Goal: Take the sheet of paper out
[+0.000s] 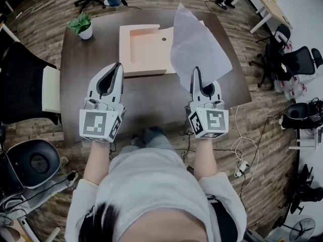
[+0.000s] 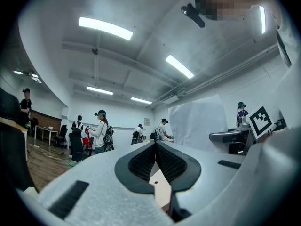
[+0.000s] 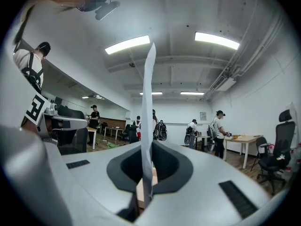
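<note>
**Right gripper** [image 1: 196, 72]: I have its jaws clamped together on the lower edge of the sheet of paper [image 1: 198, 43]. In the right gripper view the sheet stands edge-on. It runs straight up from between the pads and rises well above the jaw tips. In the head view it fans out white and broad, ahead of and above these jaws, held up off the table.

**Left gripper** [image 1: 118, 65]: jaws together, tips meeting, nothing between them. In its own view the sheet shows as a pale panel off to the right of the jaws.

**Cardboard box** [image 1: 144, 49]: tan, flat and open. It lies on the table just ahead of the left jaws and to the left of the right jaws. The raised sheet covers its right side in the head view. A strip of tan shows below the left jaws in the left gripper view.

**Table** [image 1: 151, 102]: dark wood, under both pairs of jaws.

**Potted plant** [image 1: 84, 27]: green leaves in a white pot, well ahead of the left jaws and off to their left, near the table's corner.

**Office chairs** [image 1: 302, 59]: black, far to the right of the right jaws, off the table.

**People** [image 2: 101, 131]: several stand in the room beyond both pairs of jaws.
</note>
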`<action>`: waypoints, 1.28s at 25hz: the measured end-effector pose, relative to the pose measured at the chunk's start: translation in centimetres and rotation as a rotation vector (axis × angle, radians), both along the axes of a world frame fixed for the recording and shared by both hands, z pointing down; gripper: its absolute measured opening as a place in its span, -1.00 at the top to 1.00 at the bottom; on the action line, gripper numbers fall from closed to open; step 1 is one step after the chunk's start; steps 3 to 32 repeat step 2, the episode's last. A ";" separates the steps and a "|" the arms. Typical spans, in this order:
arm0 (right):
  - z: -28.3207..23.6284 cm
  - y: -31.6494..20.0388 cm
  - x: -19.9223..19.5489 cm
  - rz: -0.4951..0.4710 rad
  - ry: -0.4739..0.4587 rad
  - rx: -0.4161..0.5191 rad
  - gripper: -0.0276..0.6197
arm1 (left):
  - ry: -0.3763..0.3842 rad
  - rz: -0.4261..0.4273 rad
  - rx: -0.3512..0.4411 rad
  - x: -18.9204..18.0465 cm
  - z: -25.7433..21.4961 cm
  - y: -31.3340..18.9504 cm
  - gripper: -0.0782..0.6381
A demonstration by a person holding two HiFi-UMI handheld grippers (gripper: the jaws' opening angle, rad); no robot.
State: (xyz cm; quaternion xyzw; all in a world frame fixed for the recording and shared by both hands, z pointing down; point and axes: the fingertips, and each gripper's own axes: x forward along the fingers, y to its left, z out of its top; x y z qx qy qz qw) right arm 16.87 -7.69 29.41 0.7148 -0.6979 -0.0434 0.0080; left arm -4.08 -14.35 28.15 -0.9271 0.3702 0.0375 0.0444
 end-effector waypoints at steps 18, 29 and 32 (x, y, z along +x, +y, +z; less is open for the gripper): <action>0.1 0.0 -0.2 0.002 -0.001 0.001 0.87 | 0.000 -0.001 -0.001 -0.3 0.2 -0.1 0.76; 0.1 0.0 -0.2 0.002 -0.001 0.001 0.87 | 0.000 -0.001 -0.001 -0.3 0.2 -0.1 0.76; 0.1 0.0 -0.2 0.002 -0.001 0.001 0.87 | 0.000 -0.001 -0.001 -0.3 0.2 -0.1 0.76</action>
